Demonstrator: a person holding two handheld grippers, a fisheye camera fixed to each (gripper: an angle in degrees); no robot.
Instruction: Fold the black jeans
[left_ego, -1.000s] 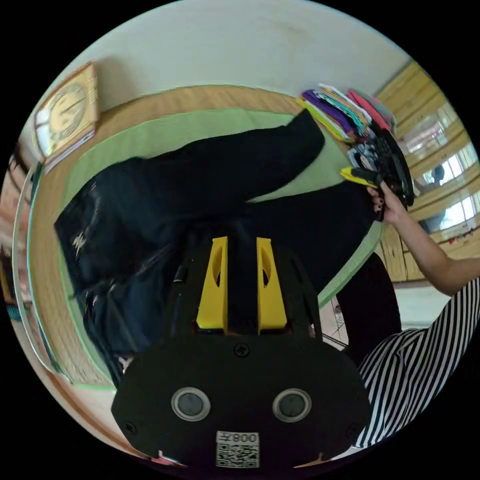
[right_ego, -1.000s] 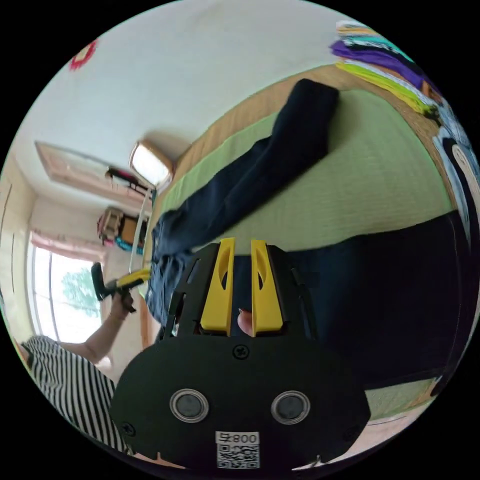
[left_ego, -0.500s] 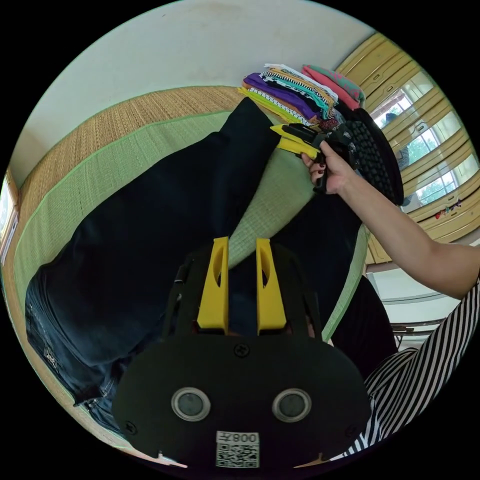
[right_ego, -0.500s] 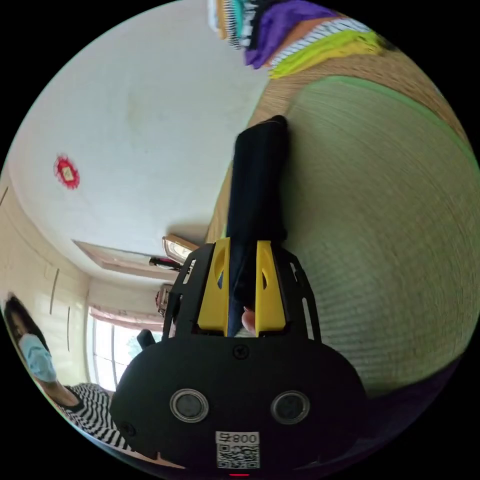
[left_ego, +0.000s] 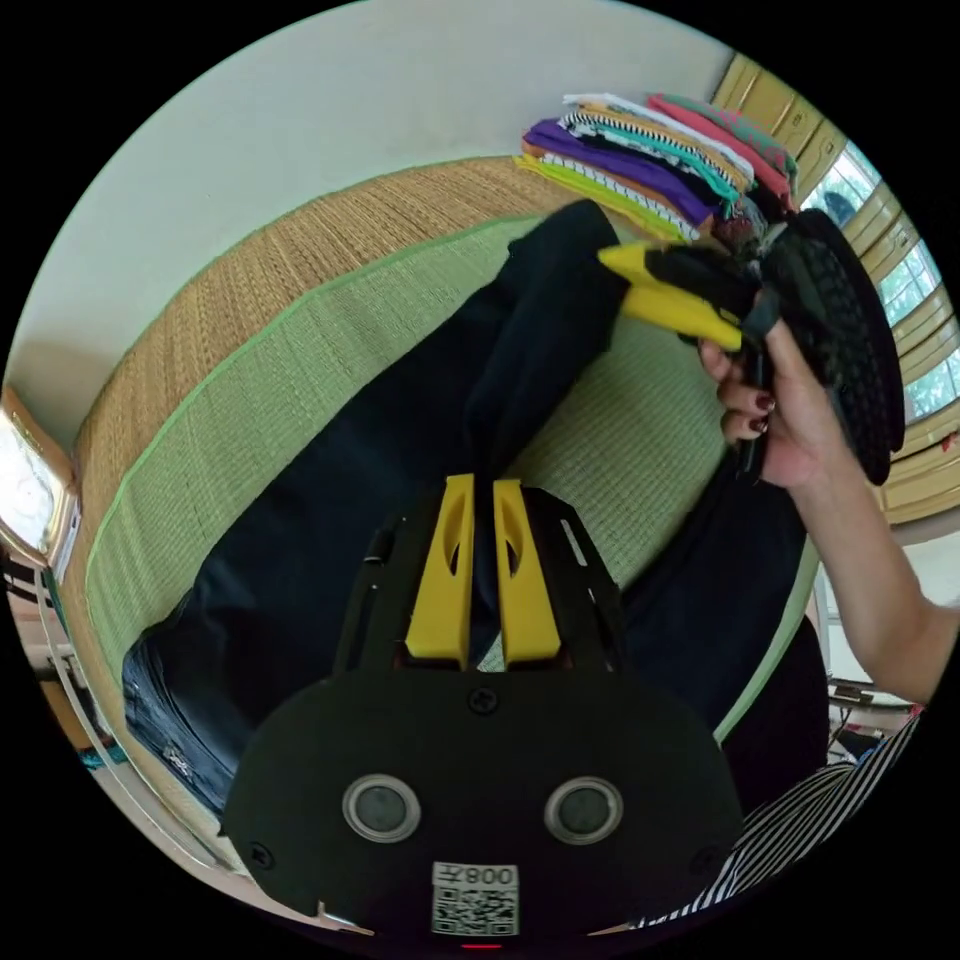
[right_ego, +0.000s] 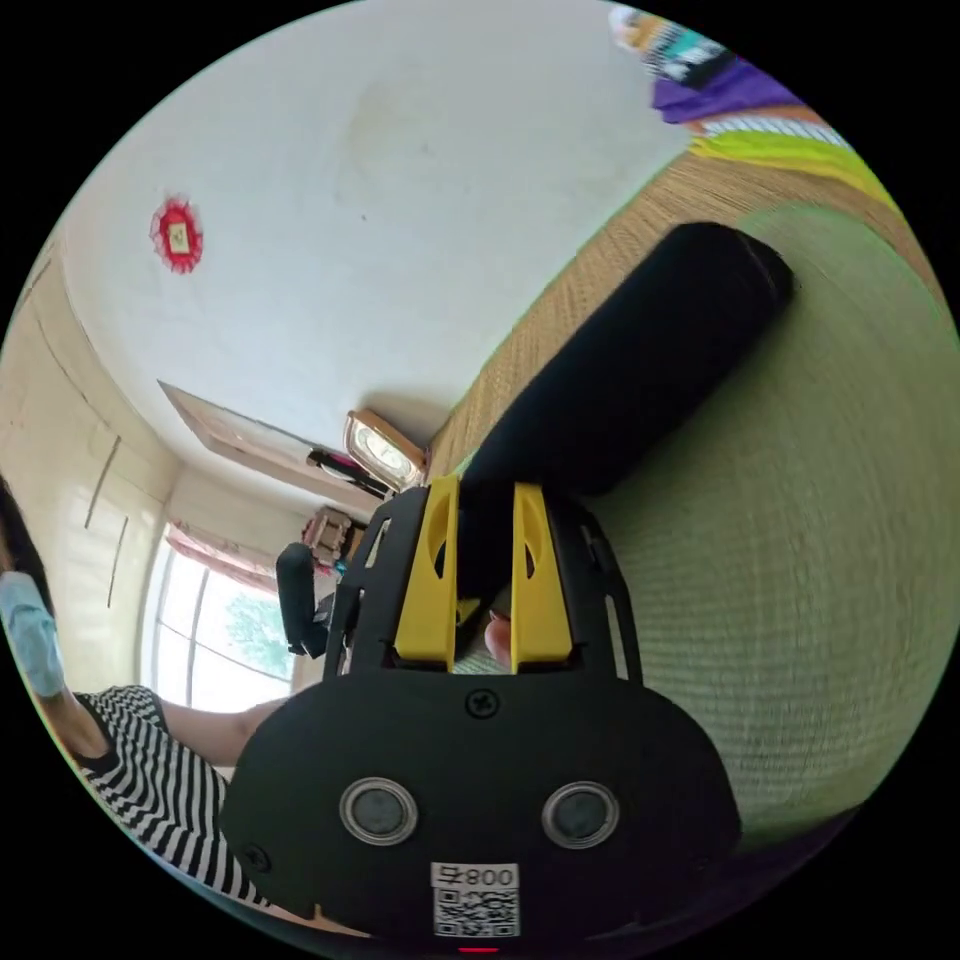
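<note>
The jeans (left_ego: 400, 450) lie spread on the mat (left_ego: 250, 400), one leg running toward 1 o'clock in the left gripper view, with the clothes pile (left_ego: 660, 160) just past its end.

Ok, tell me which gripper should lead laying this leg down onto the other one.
Right, probably. The right gripper pinches the black jeans at the leg's far end near the hem, steering where it lands on the green mat; the left gripper clamps mid-leg and can only follow.

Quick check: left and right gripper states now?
Left gripper: shut on the black jeans.
Right gripper: shut on the jeans' leg.
</note>
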